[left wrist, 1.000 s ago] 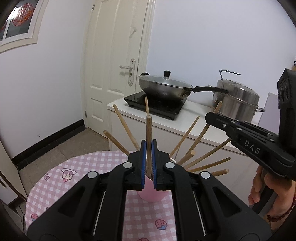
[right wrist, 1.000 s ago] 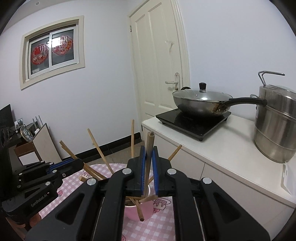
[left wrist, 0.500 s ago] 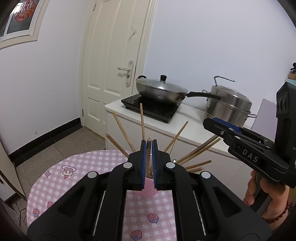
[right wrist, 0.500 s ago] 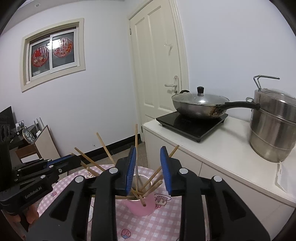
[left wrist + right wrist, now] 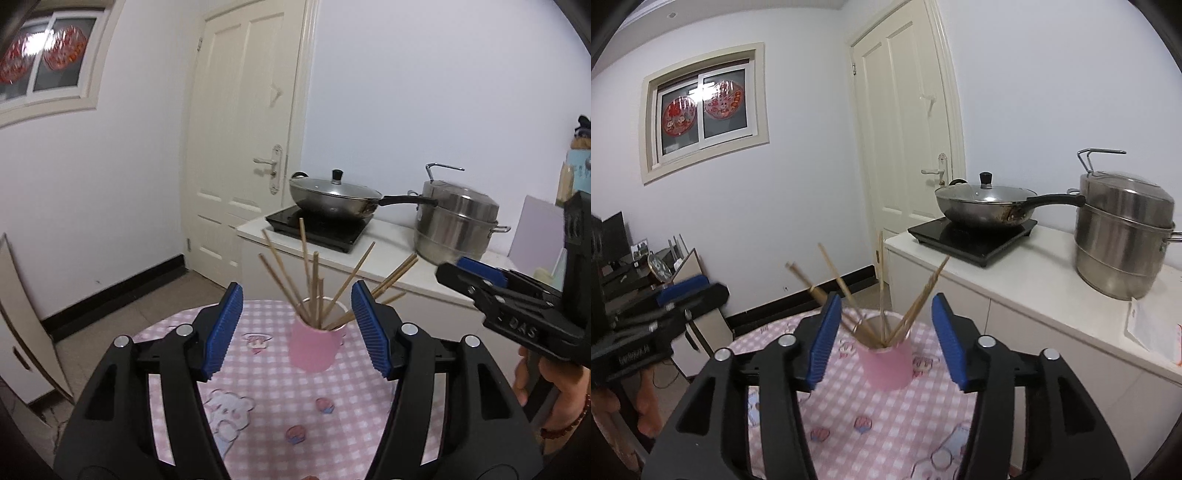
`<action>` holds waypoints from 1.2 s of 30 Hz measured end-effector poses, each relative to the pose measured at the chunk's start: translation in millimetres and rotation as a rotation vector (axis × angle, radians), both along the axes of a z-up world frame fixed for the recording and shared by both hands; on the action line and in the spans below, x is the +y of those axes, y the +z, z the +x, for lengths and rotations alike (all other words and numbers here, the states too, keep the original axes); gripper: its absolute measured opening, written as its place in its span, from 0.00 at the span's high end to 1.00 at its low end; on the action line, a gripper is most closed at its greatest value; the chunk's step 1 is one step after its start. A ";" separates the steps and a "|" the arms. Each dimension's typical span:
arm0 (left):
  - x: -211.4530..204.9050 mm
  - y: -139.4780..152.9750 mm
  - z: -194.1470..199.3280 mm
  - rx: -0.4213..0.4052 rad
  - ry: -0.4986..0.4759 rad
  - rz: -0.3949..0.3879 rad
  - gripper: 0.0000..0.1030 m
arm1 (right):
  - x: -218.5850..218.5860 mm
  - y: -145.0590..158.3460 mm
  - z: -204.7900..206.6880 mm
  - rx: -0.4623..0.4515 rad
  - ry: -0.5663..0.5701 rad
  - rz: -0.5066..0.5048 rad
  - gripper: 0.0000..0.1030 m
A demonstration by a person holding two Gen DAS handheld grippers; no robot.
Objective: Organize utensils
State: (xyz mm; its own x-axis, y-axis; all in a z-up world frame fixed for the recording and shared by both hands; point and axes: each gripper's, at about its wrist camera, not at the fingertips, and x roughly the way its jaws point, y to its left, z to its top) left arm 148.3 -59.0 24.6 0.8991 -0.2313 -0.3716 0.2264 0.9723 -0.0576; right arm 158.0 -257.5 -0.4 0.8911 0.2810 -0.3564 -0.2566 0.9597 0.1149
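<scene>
Two handheld grippers frame one pink cup (image 5: 314, 345) of wooden chopsticks (image 5: 309, 280), which stands upright on the pink checked tablecloth (image 5: 266, 402) at the centre of both views. In the left wrist view about ten sticks fan out of the cup; some overlap, so the exact count is unclear. The left gripper (image 5: 297, 328) fills the bottom of its frame, its blue-padded jaws apart and opening; the cup shows in the gap beyond them, untouched by the pads. The right gripper (image 5: 882, 338) stands likewise at the bottom of its frame, jaws apart and opening, clear of the cup and the sticks.

Readable writing is scarce. At the right edge of the left wrist view, the right gripper's body carries raised letters "DAS". At the lower left of the right wrist view, the left gripper's body bears a pale label too blurred to read.

On the white counter (image 5: 1034, 280) at the right sit one black induction hob (image 5: 971, 236), one lidded wok (image 5: 986, 206) upon it, and one steel steamer pot (image 5: 1123, 236). One window (image 5: 705, 110) at upper left holds two red round decorations. One cream door (image 5: 905, 140) stands closed.
</scene>
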 end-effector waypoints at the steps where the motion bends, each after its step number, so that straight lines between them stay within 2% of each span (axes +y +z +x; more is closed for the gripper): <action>1: 1.5 0.0 -6.5 -0.009 0.011 0.008 0.35 | 1.9 -2.6 -7.8 -0.002 0.002 -0.004 0.47; 2: 3.4 0.0 -14.9 -0.022 0.026 0.014 0.31 | 3.4 -4.6 -14.7 -0.005 -0.002 -0.006 0.44; 6: 9.0 0.6 -39.0 -0.057 0.051 0.023 0.24 | 10.3 -8.9 -39.9 -0.017 -0.003 -0.011 0.36; 11: 8.6 2.7 -71.4 -0.115 0.084 0.079 0.19 | 19.7 -8.4 -68.2 -0.057 -0.016 -0.033 0.24; 14: 9.4 3.0 -88.0 -0.139 0.091 0.093 0.15 | 22.0 -6.8 -81.5 -0.082 -0.037 -0.038 0.20; 27: 21.5 5.9 -147.6 -0.237 0.153 0.065 0.10 | 34.2 1.5 -127.3 -0.176 -0.070 -0.056 0.13; 36: 25.3 6.4 -161.1 -0.279 0.177 0.050 0.09 | 41.6 4.6 -137.6 -0.236 -0.064 -0.063 0.11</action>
